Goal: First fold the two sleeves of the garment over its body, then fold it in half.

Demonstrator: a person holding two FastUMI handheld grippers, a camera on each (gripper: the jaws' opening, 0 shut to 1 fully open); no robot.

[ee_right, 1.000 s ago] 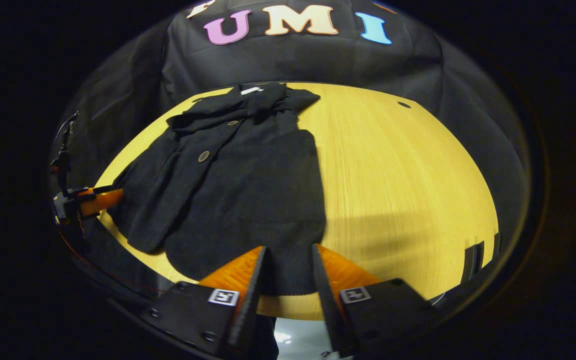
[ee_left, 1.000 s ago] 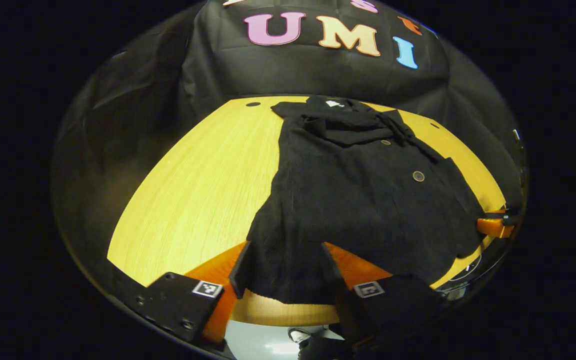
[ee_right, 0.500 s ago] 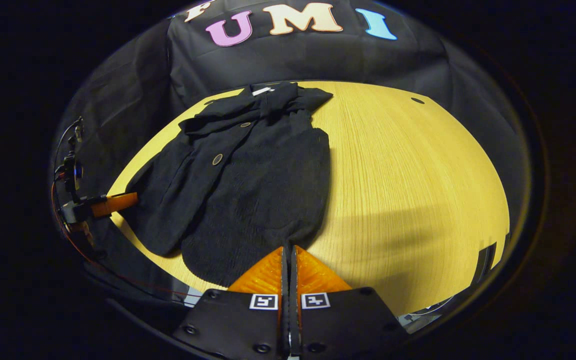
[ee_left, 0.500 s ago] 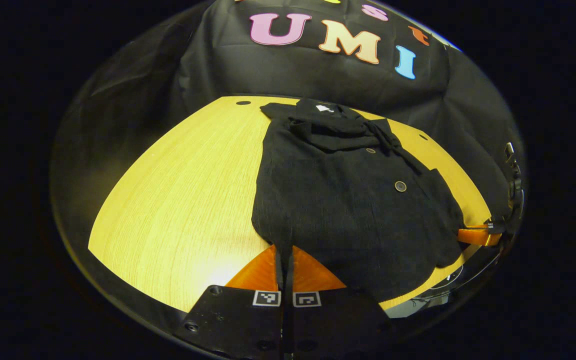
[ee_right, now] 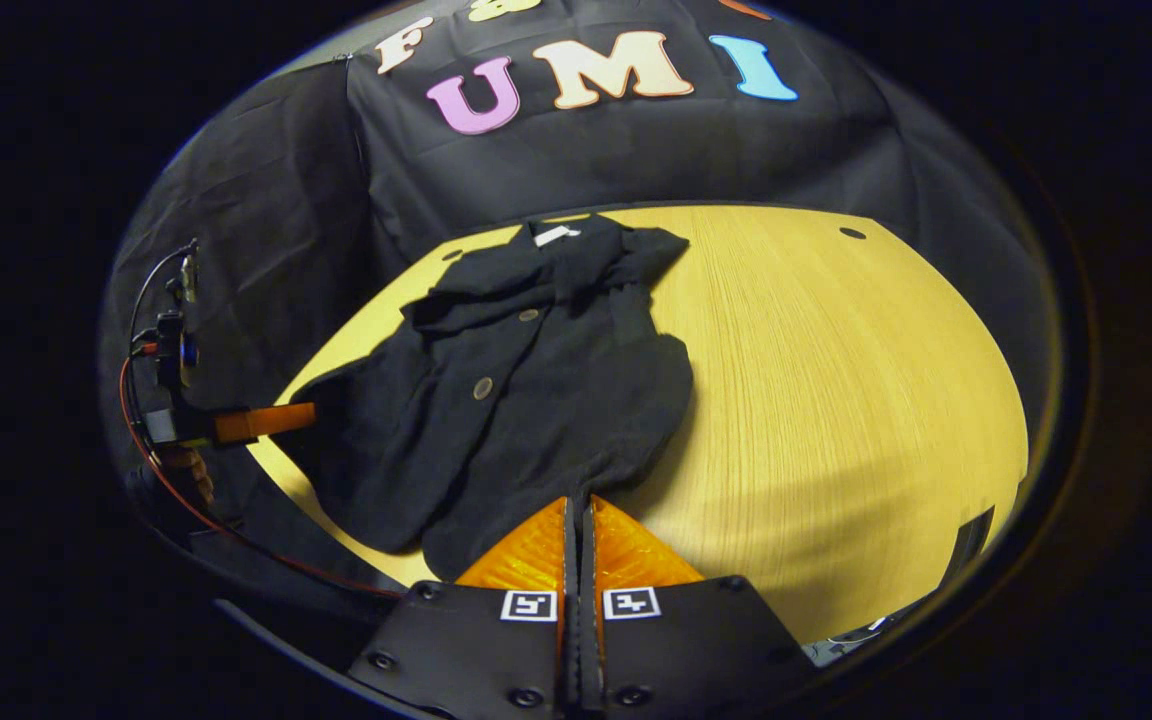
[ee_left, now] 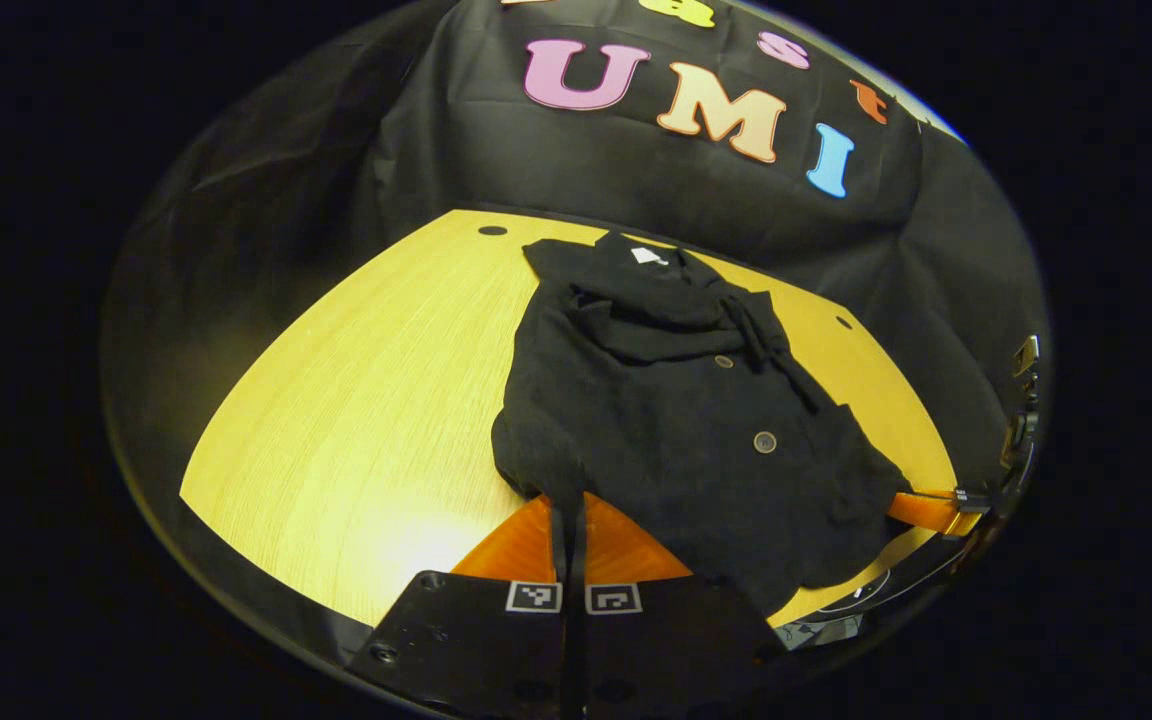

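A black buttoned garment (ee_left: 676, 420) lies on the yellow wooden table (ee_left: 366, 400), collar and white tag (ee_left: 644, 256) at the far end, sleeves lying over its body. My left gripper (ee_left: 568, 510) is shut on the near hem at the garment's left corner, and the cloth bunches up just ahead of the fingers. In the right gripper view the garment (ee_right: 526, 400) spreads to the left, and my right gripper (ee_right: 581, 505) is shut on its near hem at the right corner. The left gripper (ee_right: 256, 422) shows far left there; the right gripper (ee_left: 921, 510) shows far right in the left gripper view.
The black cloth wall (ee_right: 636, 150) hangs right behind the table's far edge. Bare tabletop (ee_right: 836, 380) stretches to the right of the garment, with a small dark hole (ee_right: 850, 233) near the back. A red cable (ee_right: 151, 470) trails from the left gripper.
Both grippers went from open around the hem to shut on it. They have since lifted the hem and carried it toward the collar, so the lower garment is bunching.
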